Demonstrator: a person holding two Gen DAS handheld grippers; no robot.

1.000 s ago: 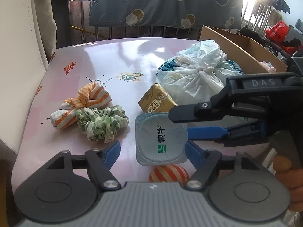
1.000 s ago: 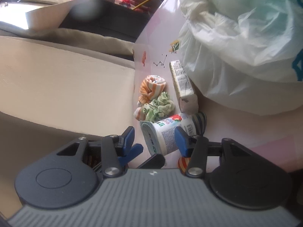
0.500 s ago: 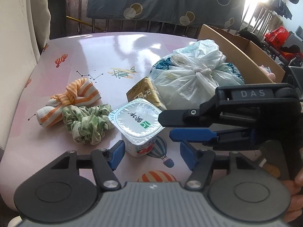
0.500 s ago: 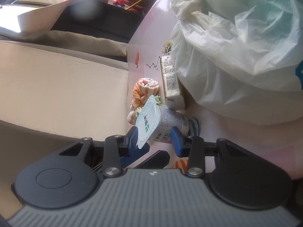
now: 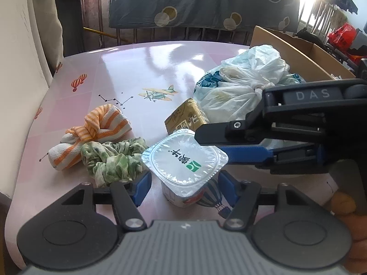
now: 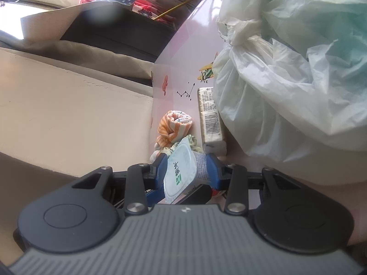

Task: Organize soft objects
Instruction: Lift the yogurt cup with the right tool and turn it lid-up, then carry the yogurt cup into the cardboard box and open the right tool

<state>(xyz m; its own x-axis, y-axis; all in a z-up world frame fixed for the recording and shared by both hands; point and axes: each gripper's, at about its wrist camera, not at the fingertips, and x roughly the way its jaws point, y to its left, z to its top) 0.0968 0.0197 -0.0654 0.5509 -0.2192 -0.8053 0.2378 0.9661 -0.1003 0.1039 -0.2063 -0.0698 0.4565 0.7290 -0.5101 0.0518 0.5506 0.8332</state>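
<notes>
A yogurt cup (image 5: pixel 184 167) with a foil lid sits between the blue fingers of my right gripper (image 6: pixel 187 171), which is shut on the cup (image 6: pixel 181 171) and holds it just above the pink table (image 5: pixel 137 68). My left gripper (image 5: pixel 184 186) is open, its blue fingertips either side of the cup without touching it. An orange-striped knotted cloth (image 5: pixel 91 135) and a green scrunchie (image 5: pixel 112 158) lie left of the cup. A tied plastic bag (image 5: pixel 243 84) lies at the right.
A yellow drink carton (image 5: pixel 187 118) lies between the cup and the bag. A cardboard box (image 5: pixel 298 52) stands at the table's right edge. A cream chair back (image 5: pixel 20 68) rises along the left edge. Railing and a curtain stand behind.
The right gripper has closed on the yogurt cup and drawn it nearer to the left gripper. The cup turned from lying flat-faced to upright between the earliest frame and now.
</notes>
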